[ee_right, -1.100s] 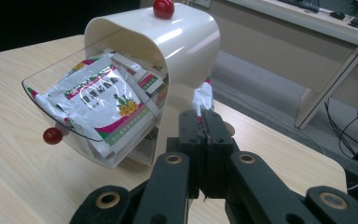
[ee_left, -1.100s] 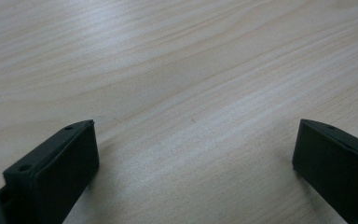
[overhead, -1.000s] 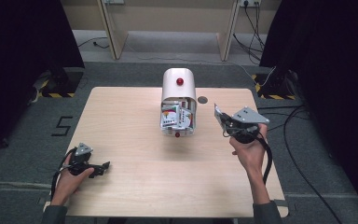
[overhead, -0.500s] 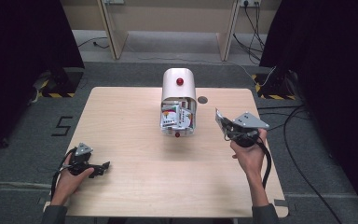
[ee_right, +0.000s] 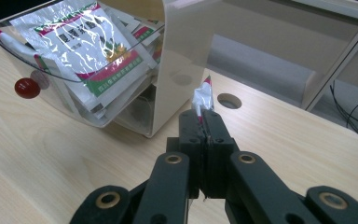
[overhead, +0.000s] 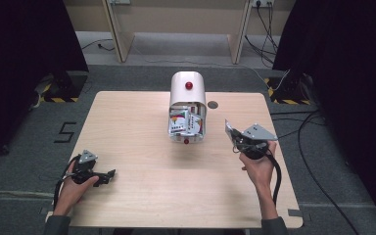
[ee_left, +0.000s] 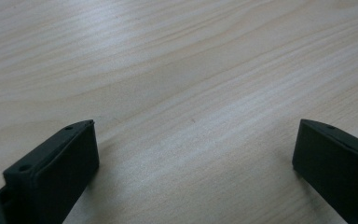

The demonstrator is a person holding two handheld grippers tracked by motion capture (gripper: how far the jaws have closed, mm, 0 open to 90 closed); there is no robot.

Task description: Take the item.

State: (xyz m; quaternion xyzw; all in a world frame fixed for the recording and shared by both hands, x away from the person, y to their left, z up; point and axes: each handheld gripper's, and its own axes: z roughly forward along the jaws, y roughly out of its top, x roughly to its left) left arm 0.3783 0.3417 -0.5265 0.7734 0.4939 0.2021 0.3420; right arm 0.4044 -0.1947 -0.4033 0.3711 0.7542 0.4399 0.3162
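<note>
While clamped: right gripper [ee_right: 204, 122], sachet [ee_right: 201, 99].

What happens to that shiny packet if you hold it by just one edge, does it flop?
Probably a little: the packet, pinched in the right gripper, looks thin and crinkly, yet stands upright. Likely light. Its glossy foil may slip.

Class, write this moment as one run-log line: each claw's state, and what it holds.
left claw: open, empty, low over table | right claw: shut on sachet | dispenser: sachets inside
</note>
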